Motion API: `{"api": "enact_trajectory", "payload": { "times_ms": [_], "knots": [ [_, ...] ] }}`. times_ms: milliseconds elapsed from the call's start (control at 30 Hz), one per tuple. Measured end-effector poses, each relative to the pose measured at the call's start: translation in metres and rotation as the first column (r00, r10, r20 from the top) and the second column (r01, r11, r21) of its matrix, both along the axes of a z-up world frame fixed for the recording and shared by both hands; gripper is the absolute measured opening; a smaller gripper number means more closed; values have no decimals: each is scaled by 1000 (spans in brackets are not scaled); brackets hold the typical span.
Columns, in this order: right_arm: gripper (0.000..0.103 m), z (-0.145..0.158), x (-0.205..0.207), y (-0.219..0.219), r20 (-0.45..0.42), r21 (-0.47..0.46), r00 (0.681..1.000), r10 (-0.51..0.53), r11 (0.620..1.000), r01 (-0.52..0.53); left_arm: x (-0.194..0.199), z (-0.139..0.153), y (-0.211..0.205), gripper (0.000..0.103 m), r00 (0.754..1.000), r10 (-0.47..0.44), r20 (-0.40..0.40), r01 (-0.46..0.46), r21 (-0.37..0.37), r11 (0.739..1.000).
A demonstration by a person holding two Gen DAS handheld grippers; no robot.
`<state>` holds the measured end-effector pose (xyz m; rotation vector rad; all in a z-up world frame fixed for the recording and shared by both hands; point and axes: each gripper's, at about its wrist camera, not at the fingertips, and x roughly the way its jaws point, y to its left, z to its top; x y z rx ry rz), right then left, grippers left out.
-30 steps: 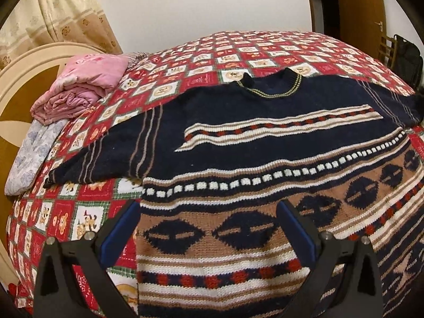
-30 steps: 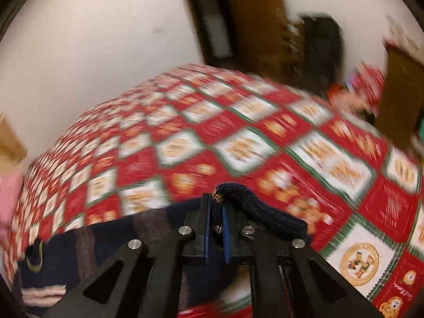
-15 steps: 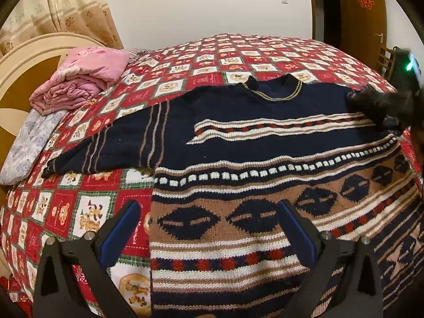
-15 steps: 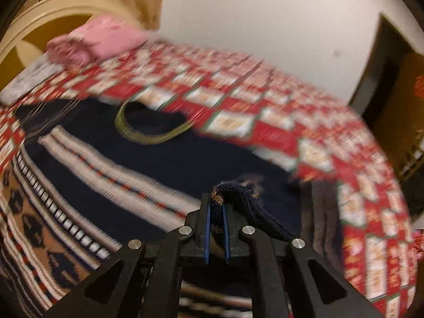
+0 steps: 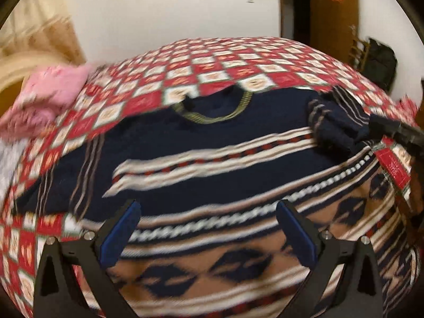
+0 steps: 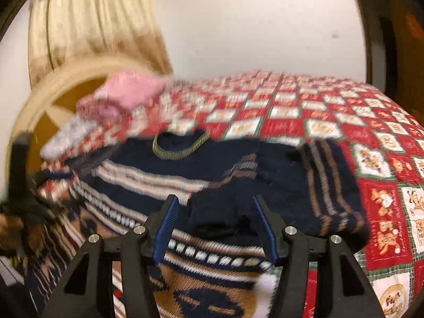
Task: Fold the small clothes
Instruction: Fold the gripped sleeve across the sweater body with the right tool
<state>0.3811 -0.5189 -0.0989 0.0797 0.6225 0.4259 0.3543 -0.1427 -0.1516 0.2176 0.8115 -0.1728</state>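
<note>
A dark navy knitted sweater [image 5: 212, 159] with white, brown and red bands lies flat, front up, on the bed. Its right sleeve [image 6: 318, 185] is folded in over the chest, also visible as a bunched sleeve [image 5: 336, 122] in the left wrist view. My right gripper [image 6: 216, 217] is just behind the sleeve's dark cuff end. Its jaws are opening, the cuff lies loosely between them, and the pads do not press it. My left gripper [image 5: 209, 228] is open above the sweater's patterned lower body with nothing between its fingers. The left sleeve lies spread out to the left.
The bed has a red and white checked cover [image 5: 238, 61]. A pink folded pile [image 5: 53, 90] and a pale cloth lie by the cream headboard [image 6: 53, 92]. A chair with a black bag [image 5: 381, 63] stands by the brown door at the far right.
My right gripper carried the sleeve end from the bed's right side in over the sweater's chest, then its jaws came apart. My left gripper shifted right, further over the sweater.
</note>
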Motion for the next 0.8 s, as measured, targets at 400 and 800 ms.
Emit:
{"api": "enact_trajectory", "payload": {
  "times_ms": [400,800],
  "knots": [
    [71,-12,14,-98,-104,285,919,-380,874,393,17,-6,-159,100,946,-316,72,300,179,937],
    [71,-17,13,-116,-163,277,886,-434,842,463,38,-30,-181,62,929,-367,-47,370,149,917]
  ]
}}
